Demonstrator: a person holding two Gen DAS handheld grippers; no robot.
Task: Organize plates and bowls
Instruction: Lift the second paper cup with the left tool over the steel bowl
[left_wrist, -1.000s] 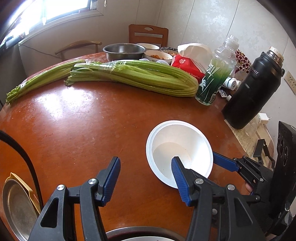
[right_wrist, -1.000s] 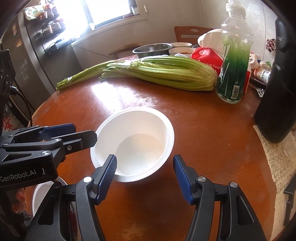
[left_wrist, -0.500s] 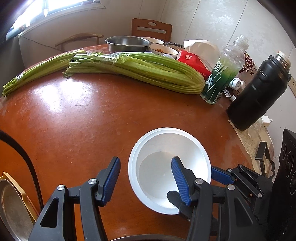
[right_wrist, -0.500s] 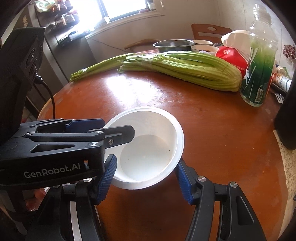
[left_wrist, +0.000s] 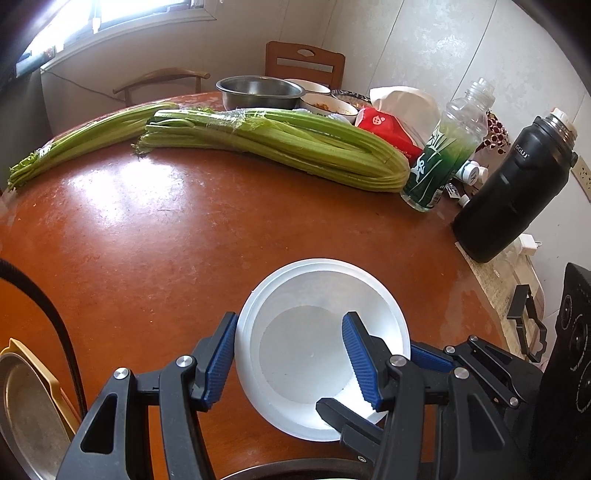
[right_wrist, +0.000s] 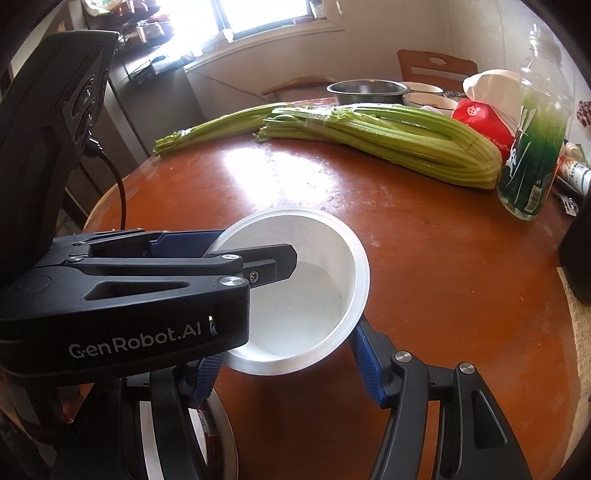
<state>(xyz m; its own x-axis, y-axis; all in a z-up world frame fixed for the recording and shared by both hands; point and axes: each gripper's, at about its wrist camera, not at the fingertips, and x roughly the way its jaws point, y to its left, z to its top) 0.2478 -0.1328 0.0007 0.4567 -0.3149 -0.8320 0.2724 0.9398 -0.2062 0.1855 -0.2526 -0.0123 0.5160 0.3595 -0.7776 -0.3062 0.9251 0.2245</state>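
Observation:
A white plastic bowl (left_wrist: 314, 332) hangs tilted just above the brown table (left_wrist: 166, 240). My right gripper (right_wrist: 286, 347) is shut on its lower body from outside, one blue pad on each side. One of its fingers (left_wrist: 343, 417) shows under the bowl in the left wrist view. My left gripper (left_wrist: 290, 321) is open and straddles the bowl's near rim. Its left pad sits just outside the rim, and I cannot tell if it touches. Its right finger hangs free inside the bowl (right_wrist: 306, 306), where the left gripper (right_wrist: 255, 247) reaches in from the left.
A steel bowl (left_wrist: 260, 90) and small dishes stand at the back behind two celery bundles (left_wrist: 280, 147). A green bottle (left_wrist: 439, 162) and black flask (left_wrist: 513, 192) stand at right. A metal plate (left_wrist: 26, 417) lies low left, a dark round rim (left_wrist: 288, 469) below.
The right gripper has carried the white bowl left and nearer, tilting it off the table. The bowl's rim now lies between the left gripper's fingers; the left gripper barely moved.

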